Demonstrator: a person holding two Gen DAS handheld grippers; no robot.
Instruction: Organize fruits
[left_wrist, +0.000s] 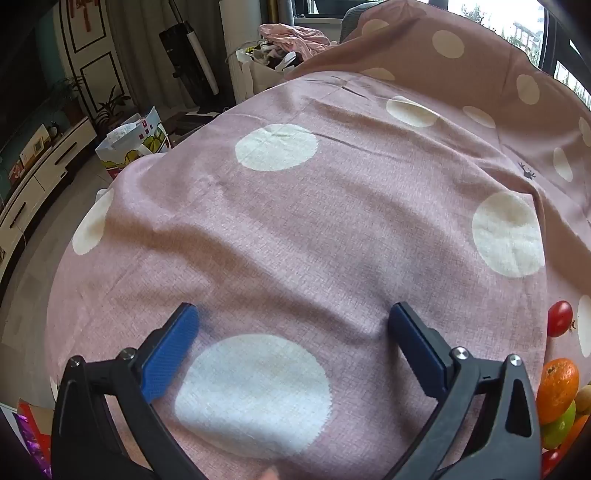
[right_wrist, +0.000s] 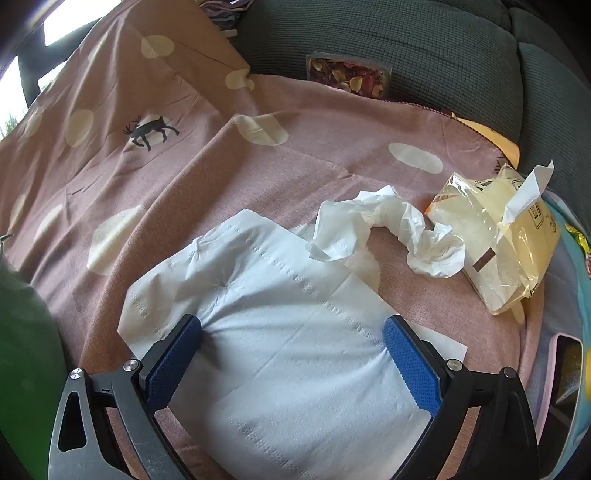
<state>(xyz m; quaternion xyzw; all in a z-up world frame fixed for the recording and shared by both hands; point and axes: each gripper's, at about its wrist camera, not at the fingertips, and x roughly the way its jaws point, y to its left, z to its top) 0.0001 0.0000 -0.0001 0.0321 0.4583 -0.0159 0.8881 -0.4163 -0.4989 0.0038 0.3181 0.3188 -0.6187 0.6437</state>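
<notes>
In the left wrist view my left gripper (left_wrist: 293, 328) stands open over the pink dotted cloth (left_wrist: 332, 229), with nothing between its blue pads. Fruit lies at the far right edge: a red cherry tomato (left_wrist: 559, 318), an orange (left_wrist: 558, 389), a green fruit (left_wrist: 559, 428) below it and another red fruit (left_wrist: 550, 461) at the bottom. In the right wrist view my right gripper (right_wrist: 293, 336) is open above a flat white paper tissue (right_wrist: 280, 332) spread on the cloth (right_wrist: 184, 166). No fruit shows there.
A crumpled tissue (right_wrist: 388, 221) and a yellow tissue pack (right_wrist: 495, 229) lie right of the flat tissue. A green object (right_wrist: 26, 350) fills the left edge. A grey sofa (right_wrist: 406, 48) with a box of dried petals (right_wrist: 347, 75) stands behind. A shopping bag (left_wrist: 133, 140) and a cabinet (left_wrist: 40, 173) are beyond the cloth's left edge.
</notes>
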